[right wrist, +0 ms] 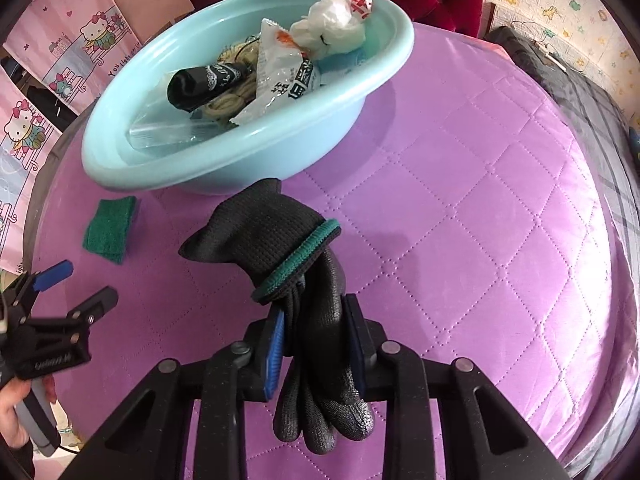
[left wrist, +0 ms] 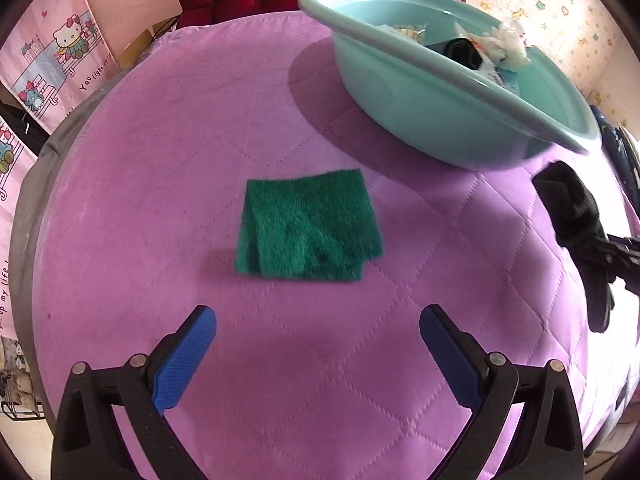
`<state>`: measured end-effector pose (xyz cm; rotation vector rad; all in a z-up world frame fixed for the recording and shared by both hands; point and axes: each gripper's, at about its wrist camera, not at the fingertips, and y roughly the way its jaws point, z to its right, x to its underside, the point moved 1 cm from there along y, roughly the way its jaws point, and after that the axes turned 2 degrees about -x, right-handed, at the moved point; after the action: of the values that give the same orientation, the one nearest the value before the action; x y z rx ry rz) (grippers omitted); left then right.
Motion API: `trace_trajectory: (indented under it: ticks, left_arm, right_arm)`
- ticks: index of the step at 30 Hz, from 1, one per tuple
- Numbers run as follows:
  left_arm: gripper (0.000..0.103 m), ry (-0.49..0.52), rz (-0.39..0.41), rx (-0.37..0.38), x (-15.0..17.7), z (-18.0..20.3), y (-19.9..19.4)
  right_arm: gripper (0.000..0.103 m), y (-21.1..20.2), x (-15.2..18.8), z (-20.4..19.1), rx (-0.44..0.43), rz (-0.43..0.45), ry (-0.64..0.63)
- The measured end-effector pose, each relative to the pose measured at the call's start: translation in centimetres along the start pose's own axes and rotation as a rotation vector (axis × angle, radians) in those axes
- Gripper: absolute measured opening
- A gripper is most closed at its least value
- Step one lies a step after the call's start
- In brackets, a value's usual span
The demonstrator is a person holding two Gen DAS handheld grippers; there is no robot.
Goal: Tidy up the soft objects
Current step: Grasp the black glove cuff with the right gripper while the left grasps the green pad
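Observation:
A black knit glove (right wrist: pixel 276 236) with a green cuff band hangs in my right gripper (right wrist: pixel 316 328), whose blue pads are shut on it; its fingers droop below the jaws. The left wrist view shows the same glove (left wrist: pixel 572 216) at the right edge. A folded green scouring cloth (left wrist: pixel 308 226) lies flat on the purple quilt, just ahead of my left gripper (left wrist: pixel 318 332), which stands open and empty. The right wrist view has the cloth (right wrist: pixel 108 228) at the left, with the left gripper (right wrist: pixel 76 284) near it.
A light blue basin (right wrist: pixel 120 160) sits on the quilt beyond both grippers, holding plastic bags, a black pouch and rope. The same basin (left wrist: pixel 400 120) is seen at the upper right in the left wrist view. A red chair stands behind. A hand (right wrist: pixel 12 412) holds the left gripper's handle.

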<state>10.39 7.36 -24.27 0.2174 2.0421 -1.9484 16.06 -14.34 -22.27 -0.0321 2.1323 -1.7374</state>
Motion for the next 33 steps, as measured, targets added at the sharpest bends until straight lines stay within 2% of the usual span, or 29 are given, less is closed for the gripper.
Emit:
trace_trajectory:
  ticks: [14,19,20,21,22,24,25,26,29,33]
  left_arm:
    - [0.103,0.039,-0.016,-0.011,-3.8,-0.2,2.8]
    - [0.1,0.044,-0.014,0.018,-4.7,-0.3,3.5]
    - [0.093,0.045,-0.013,0.02,-4.5,-0.5,3.3]
    - [0.081,0.044,-0.008,0.021,-4.5,-0.5,3.1]
    - [0.073,0.043,0.001,0.022,-4.4,-0.4,2.6]
    - [0.044,0.041,0.017,0.021,-4.5,-0.5,2.1]
    - [0.025,0.039,0.025,0.028,-4.5,-0.4,1.8]
    - [0.018,0.04,0.03,0.033,-4.5,-0.4,1.5]
    - [0.012,0.046,0.04,0.047,-4.7,0.0,0.6]
    - [0.011,0.051,0.05,0.053,-3.5,-0.1,-0.4]
  right_arm:
    - [0.029,0.2,0.7,-0.1,0.014,0.0,0.027]
    - [0.029,-0.3,1.1,-0.4,0.021,0.004,0.025]
    - [0.029,-0.4,1.1,-0.5,0.025,0.006,0.022]
    - [0.029,-0.6,1.2,-0.6,0.026,0.007,0.022]
    - [0.029,-0.8,1.3,-0.6,0.025,0.007,0.024]
    - [0.029,-1.0,1.3,-0.6,0.026,0.011,0.026]
    - [0.029,-1.2,1.4,-0.7,0.026,0.014,0.026]
    - [0.029,-1.3,1.4,-0.8,0.025,0.017,0.026]
    - [0.029,-1.8,1.7,-1.1,0.025,0.023,0.019]
    - [0.029,-2.6,2.3,-1.3,0.022,0.028,0.012]
